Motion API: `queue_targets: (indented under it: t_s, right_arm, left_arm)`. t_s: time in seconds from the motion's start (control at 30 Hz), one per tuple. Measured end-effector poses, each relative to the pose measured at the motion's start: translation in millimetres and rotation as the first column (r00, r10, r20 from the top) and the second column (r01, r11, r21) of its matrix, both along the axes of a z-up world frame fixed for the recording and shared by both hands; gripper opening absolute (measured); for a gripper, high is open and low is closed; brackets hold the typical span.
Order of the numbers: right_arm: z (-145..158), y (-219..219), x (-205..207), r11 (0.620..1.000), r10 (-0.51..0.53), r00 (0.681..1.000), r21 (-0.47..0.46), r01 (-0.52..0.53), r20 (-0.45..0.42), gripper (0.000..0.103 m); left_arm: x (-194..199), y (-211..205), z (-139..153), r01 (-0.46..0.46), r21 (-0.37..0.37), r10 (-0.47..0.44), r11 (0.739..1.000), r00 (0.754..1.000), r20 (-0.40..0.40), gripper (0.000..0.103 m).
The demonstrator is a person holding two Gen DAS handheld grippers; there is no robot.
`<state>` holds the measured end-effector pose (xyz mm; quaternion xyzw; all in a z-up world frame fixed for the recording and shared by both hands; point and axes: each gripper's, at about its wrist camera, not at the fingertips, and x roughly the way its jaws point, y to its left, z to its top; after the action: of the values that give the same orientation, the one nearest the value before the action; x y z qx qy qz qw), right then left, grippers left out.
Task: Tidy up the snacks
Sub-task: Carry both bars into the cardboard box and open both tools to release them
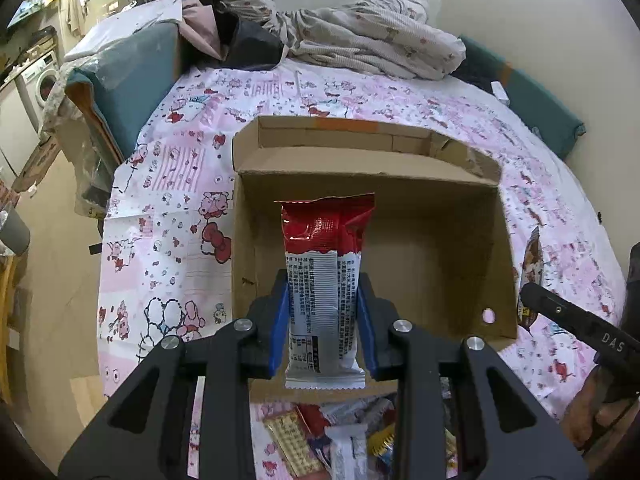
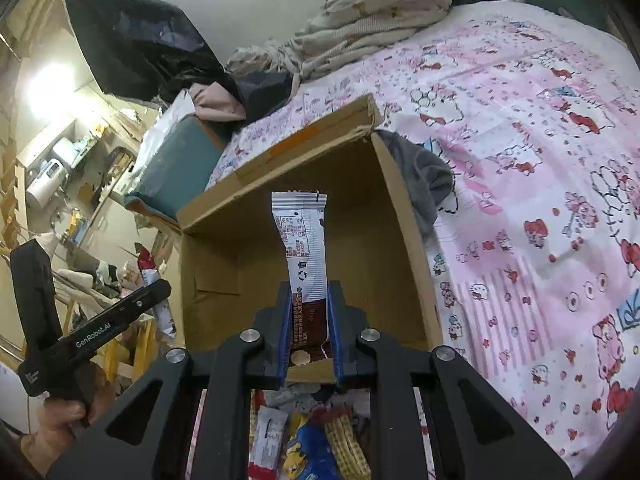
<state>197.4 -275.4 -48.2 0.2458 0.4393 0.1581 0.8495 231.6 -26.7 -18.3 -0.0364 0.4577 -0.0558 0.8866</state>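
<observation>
Left wrist view: a bed (image 1: 168,184) under a pink cartoon-print sheet carries an open brown cardboard box (image 1: 400,240). Above the box, the left gripper (image 1: 322,316) clamps a red-and-white snack packet (image 1: 324,276) upright. The right gripper (image 2: 310,320) pinches a white-and-brown snack packet (image 2: 304,248). Loose snack packets (image 2: 308,440) lie near the box's near edge.

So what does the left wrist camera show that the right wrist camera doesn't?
Only the left view shows the left tongs shut on a red and white snack bar, plus a washing machine. Only the right view shows the right tongs shut on a white and brown snack bar, plus a grey cloth beside the box. Both show the open cardboard box, the pink patterned sheet and loose snacks below the tongs.
</observation>
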Motion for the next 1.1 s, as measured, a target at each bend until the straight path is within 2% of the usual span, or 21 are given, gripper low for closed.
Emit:
queue_targets:
  t_s: [0.17, 0.27, 0.6, 0.8, 0.87, 0.97, 1.03, 1.1]
  right_arm:
    - [-23, 8, 12, 0.999, 0.015, 0.996, -0.035, -0.018, -0.086, 0.017]
    - [-32, 13, 14, 0.997, 0.027, 0.991, -0.066, -0.036, -0.130, 0.017]
    - [-41, 22, 13, 0.989, 0.063, 0.984, -0.123, -0.084, -0.168, 0.018]
    - [-39, 23, 11, 0.990, 0.062, 0.984, -0.116, -0.082, -0.166, 0.018]
    - [-38, 24, 14, 0.991, 0.058, 0.985, -0.113, -0.077, -0.161, 0.018]
    - [-36, 23, 13, 0.993, 0.057, 0.988, -0.096, -0.072, -0.144, 0.018]
    - [-34, 21, 14, 0.996, 0.052, 0.989, -0.067, -0.061, -0.137, 0.022]
    - [-33, 21, 14, 0.997, 0.062, 0.989, -0.033, -0.067, -0.134, 0.023]
  left_arm:
    - [8, -1, -17, 0.003, -0.023, -0.004, 1.000, 0.999, -0.033, 0.027]
    - [7, -9, -16, 0.020, 0.026, -0.020, 0.999, 1.000, 0.003, 0.027]
    - [6, -20, -24, 0.032, 0.042, -0.032, 0.999, 0.999, -0.014, 0.027]
    - [7, -20, -25, 0.023, 0.051, -0.022, 0.998, 1.000, -0.005, 0.027]
    - [7, -21, -24, 0.027, 0.063, -0.026, 0.998, 1.000, -0.005, 0.033]
    - [5, -22, -22, 0.024, 0.074, -0.024, 0.997, 1.000, 0.006, 0.048]
    - [2, -21, -19, 0.017, 0.085, -0.019, 0.996, 1.000, 0.022, 0.068]
    - [-2, -19, -14, 0.010, 0.078, -0.013, 0.997, 0.999, 0.041, 0.080]
